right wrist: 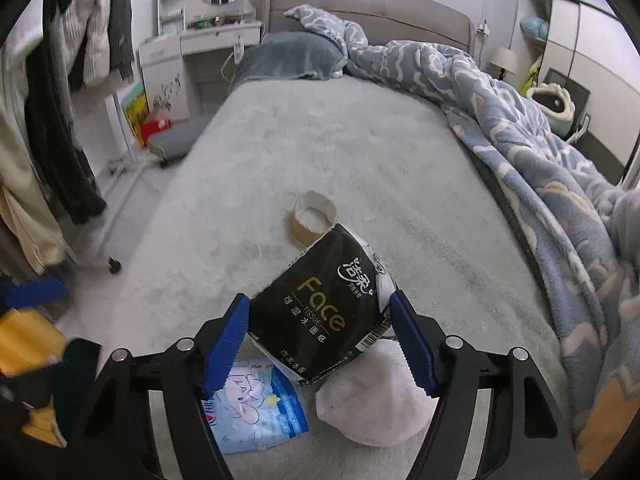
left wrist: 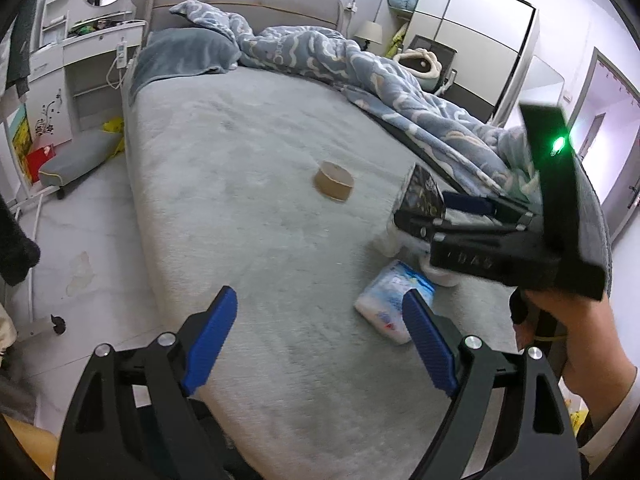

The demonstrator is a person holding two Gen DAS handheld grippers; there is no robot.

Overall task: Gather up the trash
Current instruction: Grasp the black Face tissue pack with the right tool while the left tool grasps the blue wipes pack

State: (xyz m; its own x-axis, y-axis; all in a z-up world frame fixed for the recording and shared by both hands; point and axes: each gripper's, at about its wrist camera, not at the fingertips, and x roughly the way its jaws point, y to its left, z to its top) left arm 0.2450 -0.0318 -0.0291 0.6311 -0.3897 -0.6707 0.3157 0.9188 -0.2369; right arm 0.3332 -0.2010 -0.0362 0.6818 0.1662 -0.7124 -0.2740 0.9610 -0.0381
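Observation:
My right gripper (right wrist: 319, 300) is shut on a black "Face" tissue pack (right wrist: 316, 312), which hangs tilted above the grey bed (right wrist: 360, 152). Under it lie a blue-and-white tissue pack (right wrist: 256, 404) and a soft whitish wad (right wrist: 372, 404). A brown tape roll (right wrist: 316, 218) rests on the bed just beyond. In the left wrist view my left gripper (left wrist: 320, 300) stands open over the bed with nothing between its fingers. The blue-and-white pack (left wrist: 384, 308) lies beside its right finger, and the tape roll (left wrist: 334, 186) is farther ahead. The black pack (left wrist: 420, 192) shows at the right.
A person's hand (left wrist: 568, 332) holds the right gripper's handle. A blue patterned blanket (left wrist: 400, 92) is bunched along the bed's right side, with a pillow (left wrist: 188, 52) at the head. Left of the bed are pale floor (left wrist: 80, 240), a grey cushion (left wrist: 76, 160), a white desk and hanging clothes (right wrist: 60, 100).

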